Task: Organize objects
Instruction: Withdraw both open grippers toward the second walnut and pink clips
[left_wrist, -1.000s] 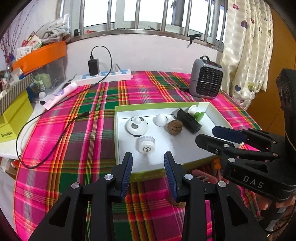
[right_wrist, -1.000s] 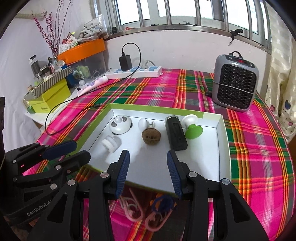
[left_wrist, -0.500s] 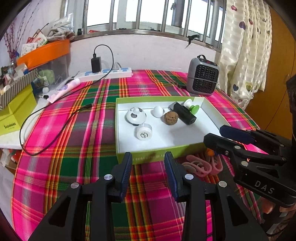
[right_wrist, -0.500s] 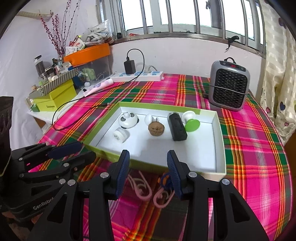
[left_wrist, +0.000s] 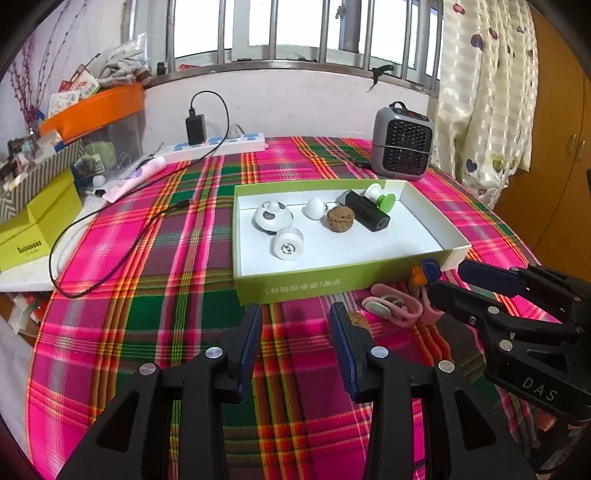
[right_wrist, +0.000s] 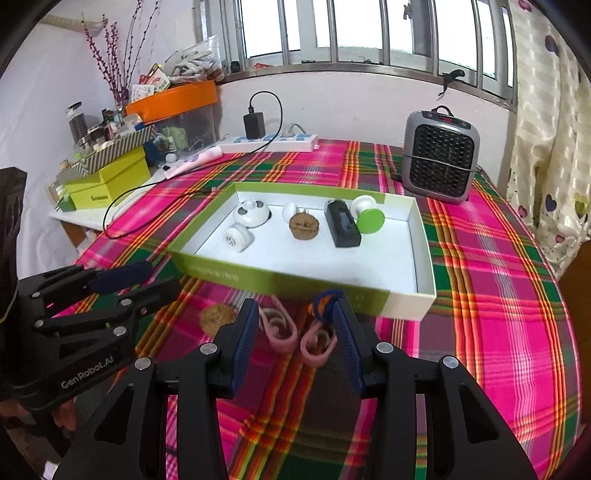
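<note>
Left wrist view: left gripper (left_wrist: 295, 328), jaws apart (nothing between), over the plaid tablecloth (left_wrist: 147, 317) before the shallow green-walled cardboard tray (left_wrist: 332, 282).
Right wrist view: right gripper (right_wrist: 293, 332), jaws parted, empty, above pink plastic clips (right_wrist: 295, 332) just outside the tray (right_wrist: 280, 282).

Both views taken from just behind the fingers, angled down over the plaid tablecloth (left_wrist: 155, 258) toward the window wall. Left wrist view placed left of the green box (left_wrist: 295, 286), right wrist view nearer its front right. Shared: box (right_wrist: 280, 275), pink clips (right_wrist: 282, 330), heater (right_wrist: 439, 162); each gripper caught in the other's edge.
</note>
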